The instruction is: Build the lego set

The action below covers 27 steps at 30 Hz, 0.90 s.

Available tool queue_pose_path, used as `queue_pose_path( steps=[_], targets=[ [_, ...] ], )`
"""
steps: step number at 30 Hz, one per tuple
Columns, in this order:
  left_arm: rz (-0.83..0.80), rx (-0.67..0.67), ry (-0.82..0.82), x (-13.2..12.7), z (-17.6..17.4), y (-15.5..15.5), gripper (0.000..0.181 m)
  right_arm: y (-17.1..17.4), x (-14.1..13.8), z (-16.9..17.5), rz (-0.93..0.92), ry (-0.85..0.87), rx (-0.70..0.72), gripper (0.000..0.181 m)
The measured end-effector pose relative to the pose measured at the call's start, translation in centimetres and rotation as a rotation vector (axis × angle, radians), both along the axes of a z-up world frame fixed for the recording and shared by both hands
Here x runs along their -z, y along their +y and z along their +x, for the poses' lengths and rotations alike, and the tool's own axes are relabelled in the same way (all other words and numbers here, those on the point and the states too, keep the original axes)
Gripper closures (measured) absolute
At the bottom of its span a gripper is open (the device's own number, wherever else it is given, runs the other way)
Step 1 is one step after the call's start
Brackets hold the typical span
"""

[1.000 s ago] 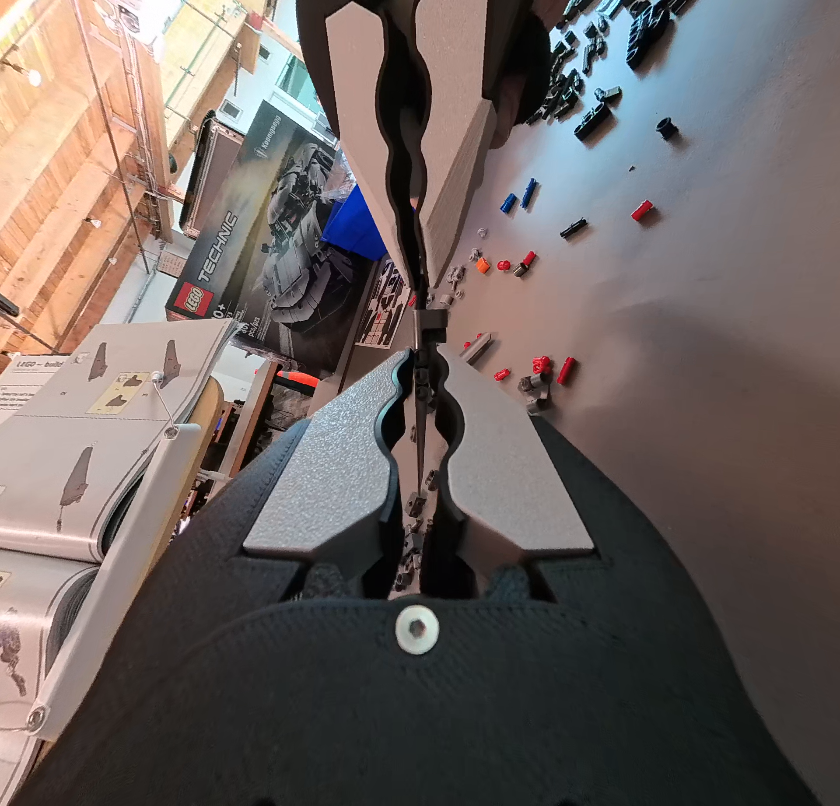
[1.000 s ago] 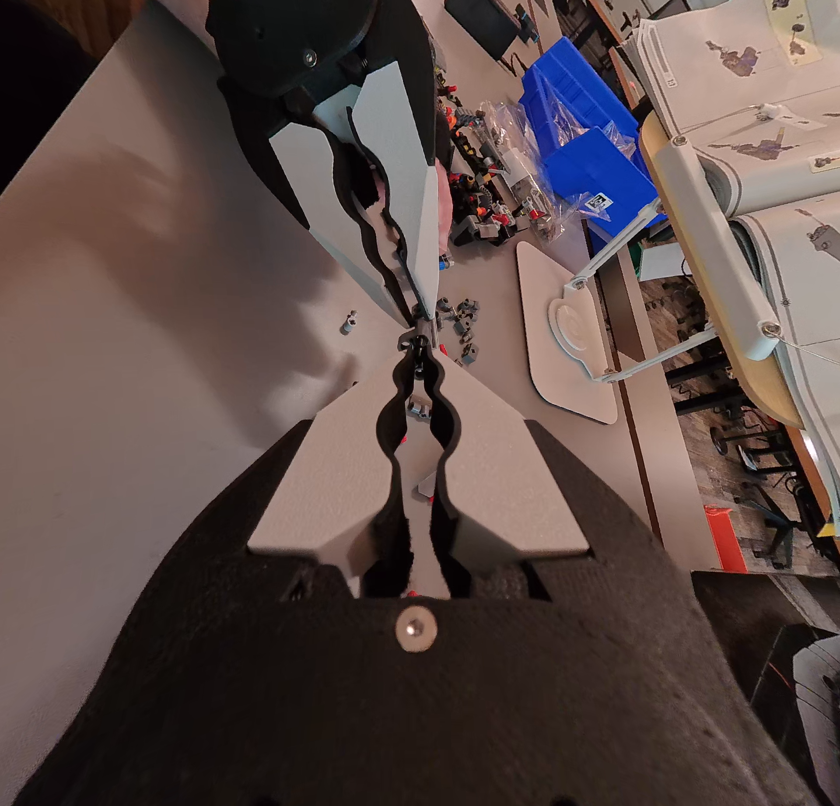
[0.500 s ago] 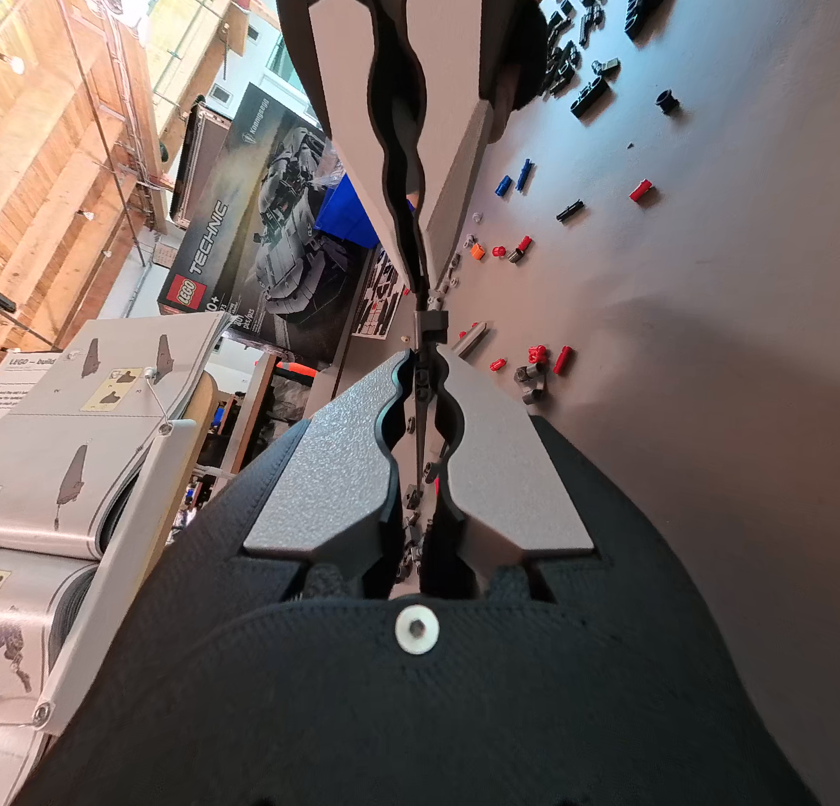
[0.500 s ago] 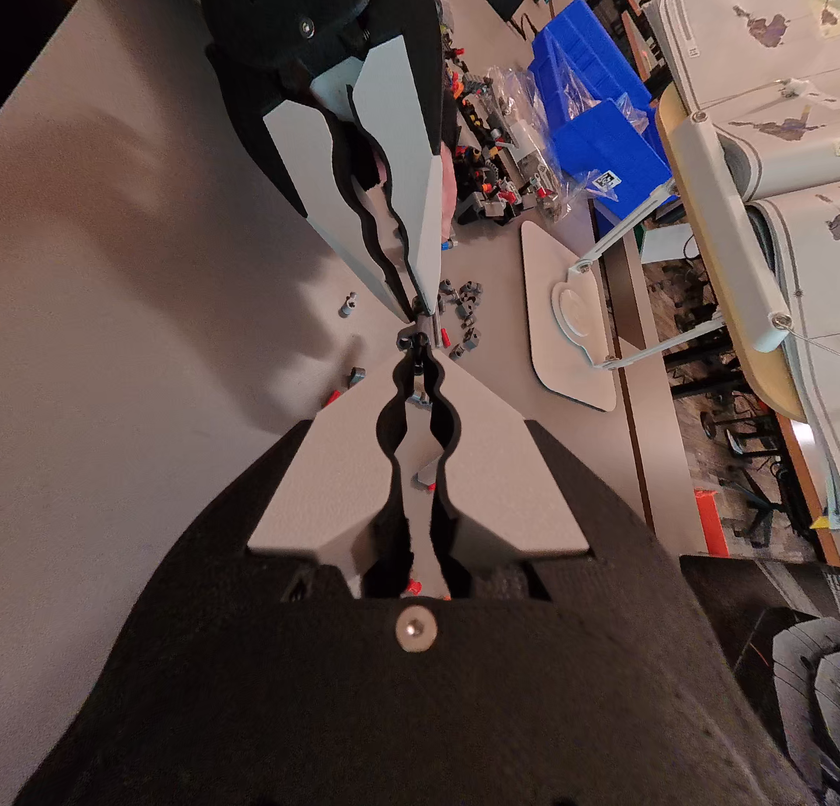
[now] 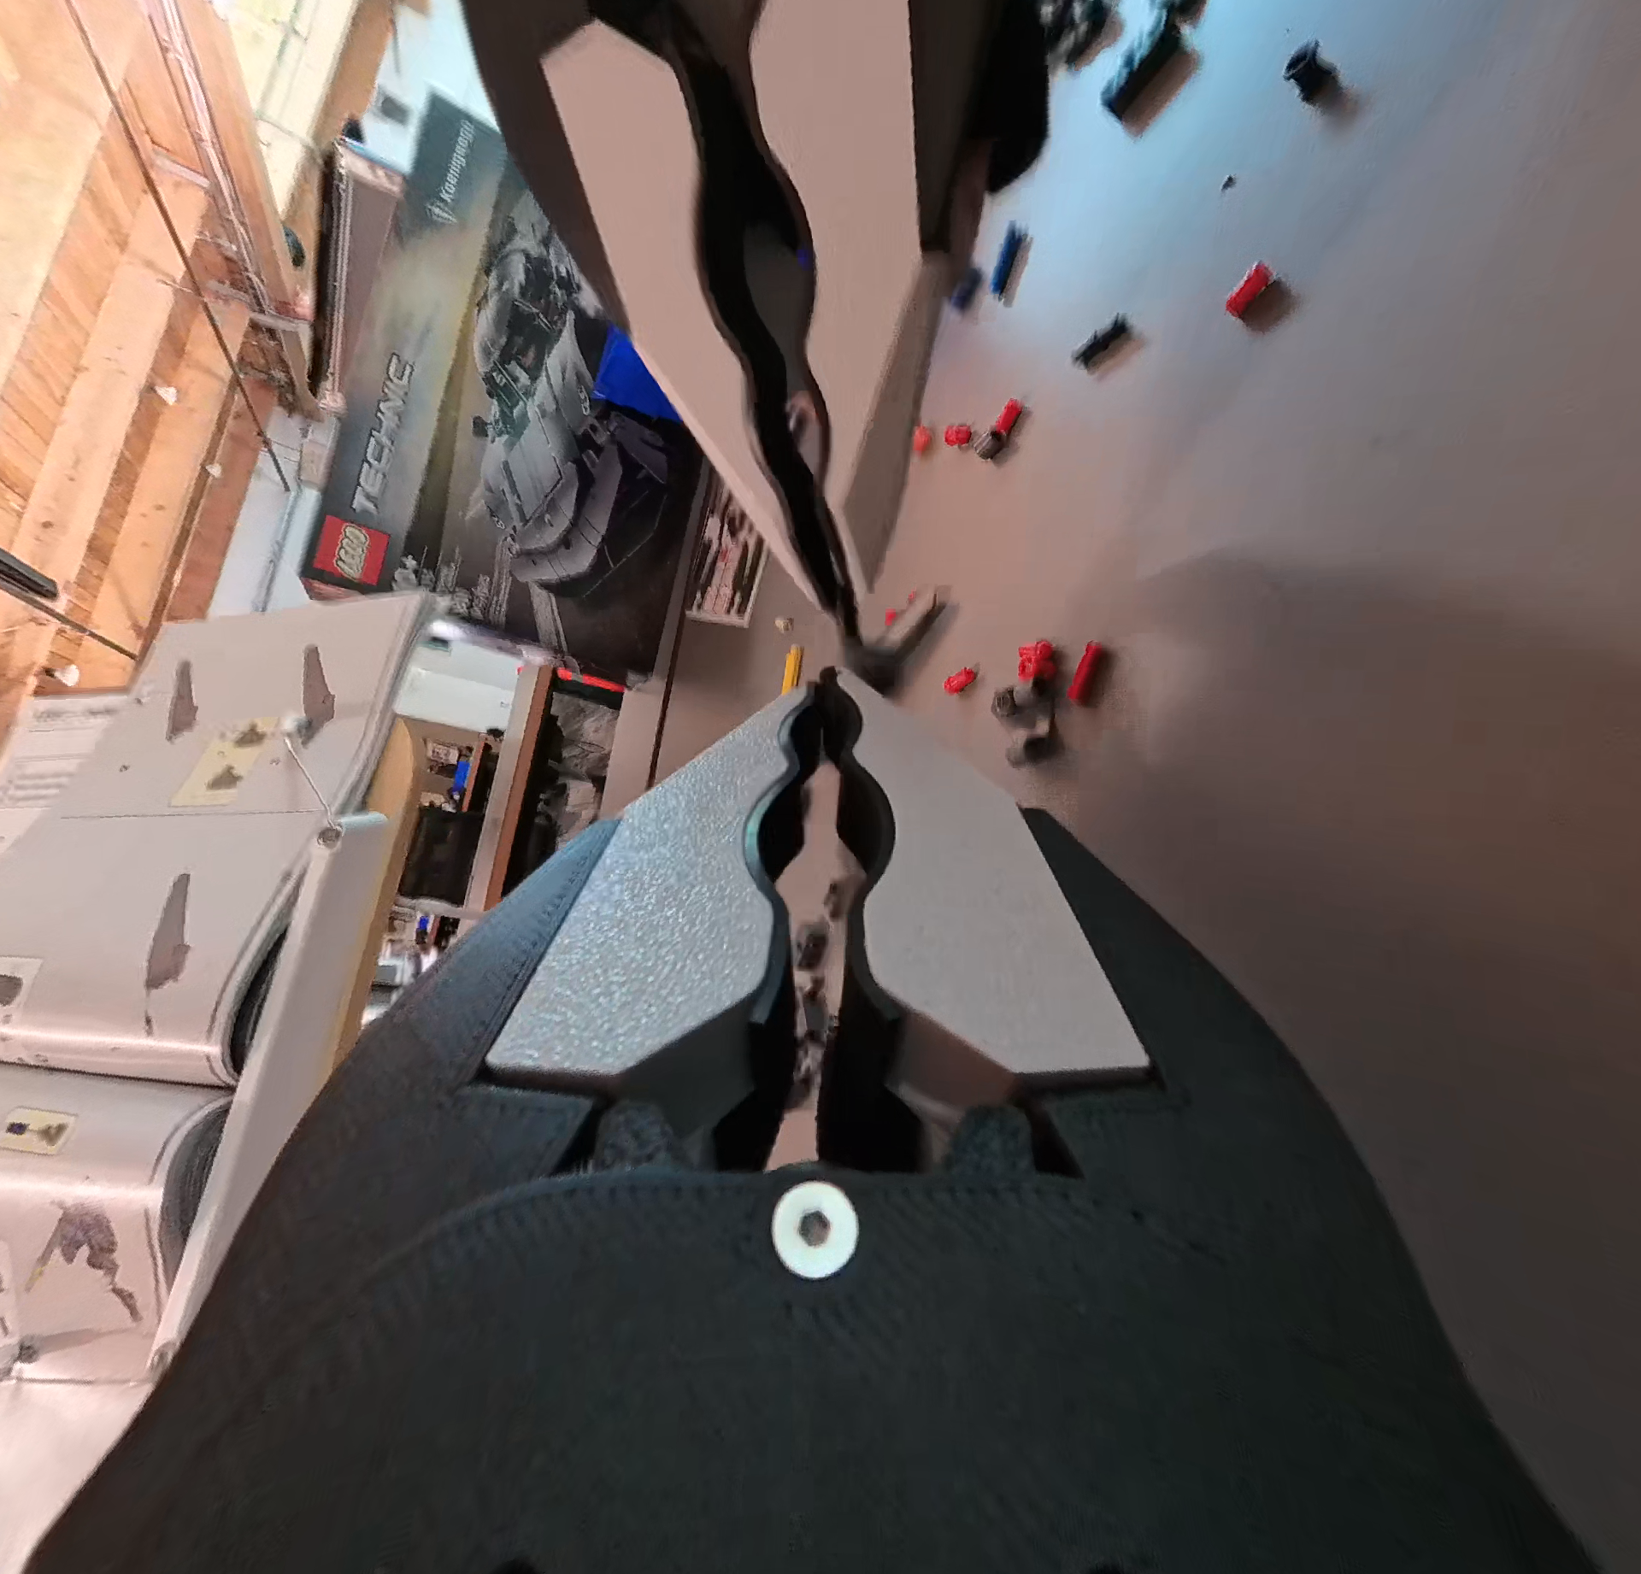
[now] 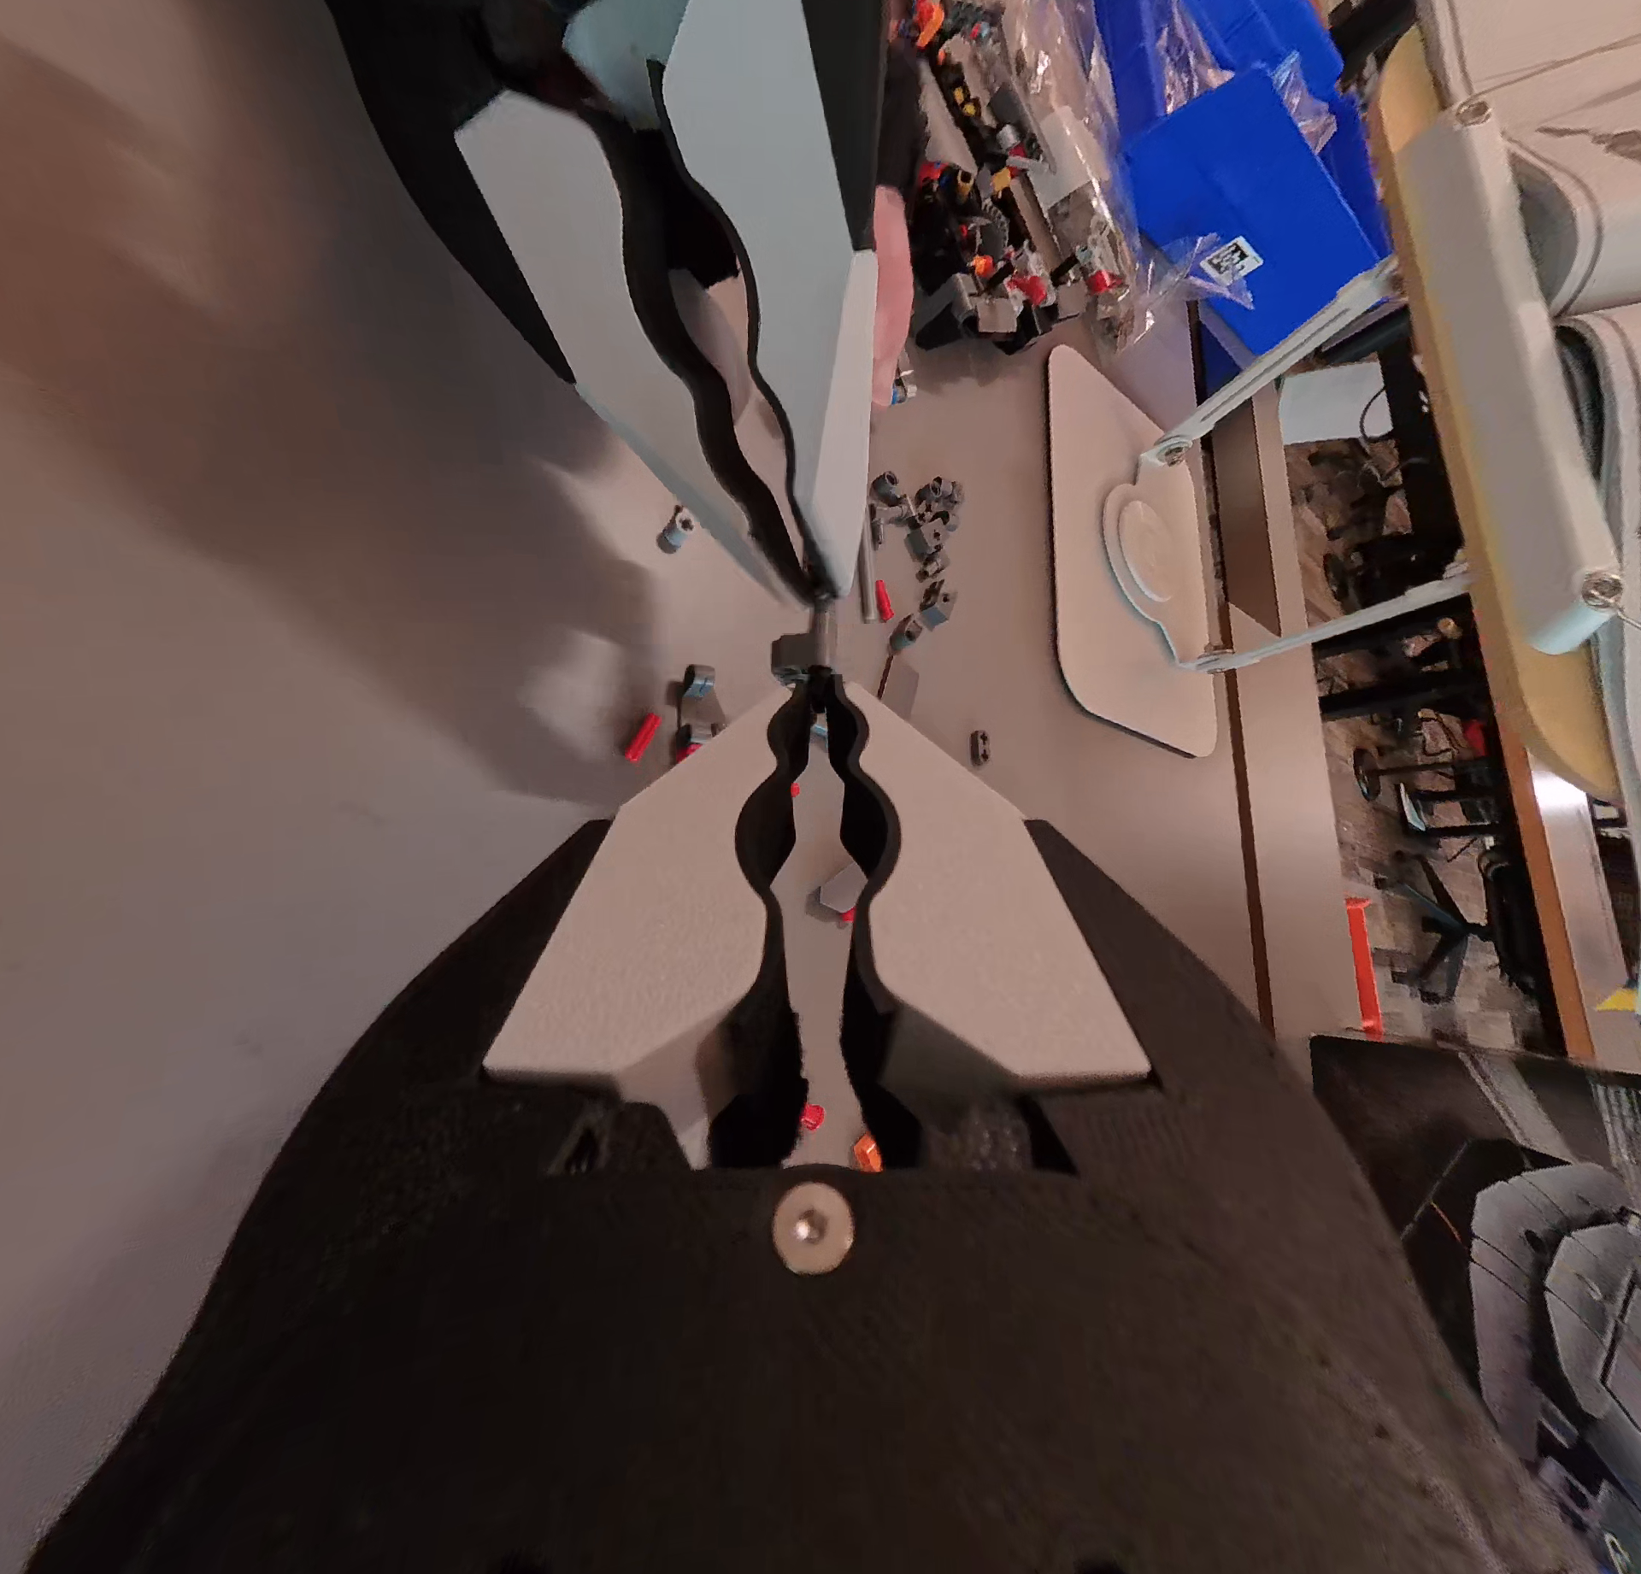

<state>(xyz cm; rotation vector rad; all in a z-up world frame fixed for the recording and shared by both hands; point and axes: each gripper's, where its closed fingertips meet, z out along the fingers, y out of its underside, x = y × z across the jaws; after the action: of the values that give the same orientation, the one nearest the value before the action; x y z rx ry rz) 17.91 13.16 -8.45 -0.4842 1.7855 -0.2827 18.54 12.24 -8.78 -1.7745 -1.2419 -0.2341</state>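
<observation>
My left gripper (image 5: 828, 699) is shut, and its tips pinch a short grey axle (image 6: 825, 621). My right gripper (image 6: 815, 690) is shut on a small black pin that carries a light grey connector (image 6: 793, 649). The two grippers meet tip to tip above the grey table (image 5: 1421, 732), and the axle's end touches the connector. In the left wrist view the right gripper (image 5: 845, 621) comes down from the top and the connector (image 5: 877, 666) is blurred. In the right wrist view the left gripper (image 6: 821, 588) comes down from the top.
Loose red pins (image 5: 1085, 670) and blue and black pieces (image 5: 1145, 66) lie on the table. Small grey pieces (image 6: 928, 519) lie below the tips. A set box (image 5: 497, 430), an instruction booklet on a stand (image 5: 178, 821), blue bins (image 6: 1243, 173) and bags of parts (image 6: 1066, 155) line the far edge. Only a small space, under 4 cm, lies between the two pairs of fingers.
Both grippers have shifted and the views are blurred by motion. The tips stand slightly farther apart than before. Both grippers stay shut.
</observation>
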Motion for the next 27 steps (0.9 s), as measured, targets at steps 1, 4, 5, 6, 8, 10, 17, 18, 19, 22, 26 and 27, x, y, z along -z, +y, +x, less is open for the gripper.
queue_pose_path(
  steps=[1, 4, 5, 6, 8, 10, 17, 18, 19, 22, 26, 27],
  targets=[
    [0.005, 0.004, -0.007, -0.2, 0.0, -0.3, 0.181, 0.0, 0.4, -0.3, -0.012, -0.001, -0.010, 0.181],
    [0.041, 0.005, 0.047, 0.9, 0.2, -0.8, 0.181, 0.3, 1.3, -0.8, -0.033, -0.016, -0.014, 0.181],
    [0.028, 0.006, 0.070, 1.5, 0.2, -0.8, 0.181, 0.4, 1.5, -0.6, -0.040, -0.025, -0.007, 0.181],
    [0.021, -0.003, 0.100, 2.1, 0.2, -0.3, 0.181, 0.4, 1.7, -0.4, -0.046, -0.021, -0.002, 0.181],
    [-0.039, -0.009, 0.123, 2.6, 0.2, 0.5, 0.181, 0.5, 1.7, 0.1, -0.052, -0.009, 0.010, 0.181],
    [-0.122, -0.005, 0.127, 2.4, 0.2, 1.4, 0.181, 0.5, 1.7, 0.3, -0.052, -0.003, 0.015, 0.181],
    [-0.253, 0.013, 0.156, 1.1, -0.3, 3.2, 0.181, 0.3, 2.0, -0.4, -0.072, 0.018, -0.014, 0.180],
    [-0.259, 0.010, 0.158, 0.8, -0.3, 3.5, 0.181, 0.3, 2.2, -0.4, -0.076, 0.016, -0.015, 0.180],
    [-0.263, 0.008, 0.150, 0.5, -0.4, 3.8, 0.181, 0.3, 2.2, -0.3, -0.078, 0.016, -0.015, 0.180],
    [-0.258, 0.011, 0.115, -0.9, -0.7, 4.5, 0.181, 0.3, 2.2, -0.2, -0.078, 0.023, -0.012, 0.180],
    [-0.285, -0.006, 0.026, -3.9, -1.3, 6.0, 0.181, 0.4, 2.2, -0.2, -0.076, 0.031, -0.014, 0.180],
    [-0.296, -0.006, 0.012, -4.4, -1.5, 6.2, 0.181, 0.4, 2.2, -0.2, -0.077, 0.031, -0.014, 0.180]
  ],
)
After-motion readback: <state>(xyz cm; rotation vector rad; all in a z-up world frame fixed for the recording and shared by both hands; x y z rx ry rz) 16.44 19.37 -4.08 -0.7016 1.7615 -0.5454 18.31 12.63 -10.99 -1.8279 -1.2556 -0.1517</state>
